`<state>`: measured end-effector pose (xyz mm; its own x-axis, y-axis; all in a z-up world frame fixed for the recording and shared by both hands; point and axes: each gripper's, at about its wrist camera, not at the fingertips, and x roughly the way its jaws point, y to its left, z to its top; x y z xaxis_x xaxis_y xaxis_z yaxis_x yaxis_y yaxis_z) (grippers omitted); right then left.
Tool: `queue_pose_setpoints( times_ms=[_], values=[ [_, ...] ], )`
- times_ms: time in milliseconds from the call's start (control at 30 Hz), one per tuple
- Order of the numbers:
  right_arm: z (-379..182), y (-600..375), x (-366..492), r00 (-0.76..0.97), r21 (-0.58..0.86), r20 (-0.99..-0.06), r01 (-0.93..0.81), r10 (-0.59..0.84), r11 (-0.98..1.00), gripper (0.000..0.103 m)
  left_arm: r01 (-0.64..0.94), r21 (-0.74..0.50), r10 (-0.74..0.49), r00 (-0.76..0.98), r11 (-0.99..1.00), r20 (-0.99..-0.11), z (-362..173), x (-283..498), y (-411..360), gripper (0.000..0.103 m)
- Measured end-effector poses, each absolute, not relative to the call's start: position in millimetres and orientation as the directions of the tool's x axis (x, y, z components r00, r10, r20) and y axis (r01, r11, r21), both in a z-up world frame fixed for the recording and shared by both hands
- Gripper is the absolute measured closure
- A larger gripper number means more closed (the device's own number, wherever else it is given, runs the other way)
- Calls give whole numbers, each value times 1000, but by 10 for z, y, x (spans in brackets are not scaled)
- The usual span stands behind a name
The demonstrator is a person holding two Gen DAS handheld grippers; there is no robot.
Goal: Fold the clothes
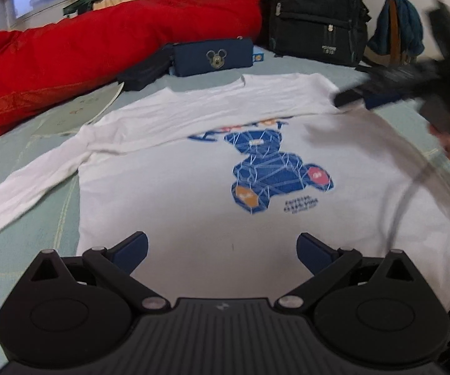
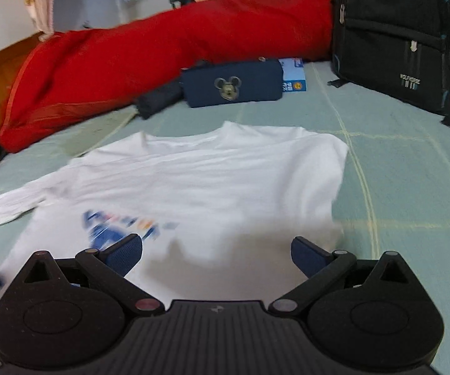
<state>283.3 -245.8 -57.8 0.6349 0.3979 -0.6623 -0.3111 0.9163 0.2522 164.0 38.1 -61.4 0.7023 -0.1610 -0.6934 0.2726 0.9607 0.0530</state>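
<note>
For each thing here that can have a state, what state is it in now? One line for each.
White shirt: lying print up, top part folded over, one sleeve stretched out.
Left gripper: open, holding nothing.
Right gripper: open, holding nothing.
Backpack: upright.
Pencil case: lying on its side.

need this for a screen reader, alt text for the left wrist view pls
A white long-sleeved shirt with a blue bear print lies flat on a pale green bed, one sleeve stretched out left. The open left gripper hovers over its hem; the blurred right gripper is near the far shoulder.
</note>
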Motion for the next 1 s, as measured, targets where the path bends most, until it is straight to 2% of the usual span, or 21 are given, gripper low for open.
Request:
queue_pose_setpoints(
  times_ms=[267, 467, 600, 700, 800, 900, 1000],
  values=[
    [-682, -2582, 2107, 643, 347, -608, -313, 466, 884, 0, 379, 83, -246, 736, 922, -631, -324, 2285, 247, 2],
    [-752, -2580, 2040, 655, 407, -568, -303, 498, 862, 0, 347, 43, -245, 738, 937, -629, -525, 3176, 217, 2],
    [-807, -2593, 1952, 651, 408, -566, -311, 506, 858, 0, 225, -131, -251, 673, 966, -695, -706, 3476, 514, 6],
    [-847, -2627, 1907, 647, 428, -553, -319, 524, 846, 0, 225, -305, -375, 659, 925, -652, -703, 3232, 746, 5],
    [-884, -2633, 1904, 644, 448, -545, -317, 537, 836, 0, 243, -354, -425, 630, 903, -650, -798, 3035, 827, 4],
    [-901, -2628, 1903, 645, 461, -538, -314, 543, 830, 0, 224, -365, -417, 652, 904, -633, -915, 3030, 928, 4],
    [-885, -2642, 1878, 648, 459, -538, -311, 539, 832, 0, 158, -430, -409, 694, 889, -593, -932, 3173, 1082, 4]
  ],
)
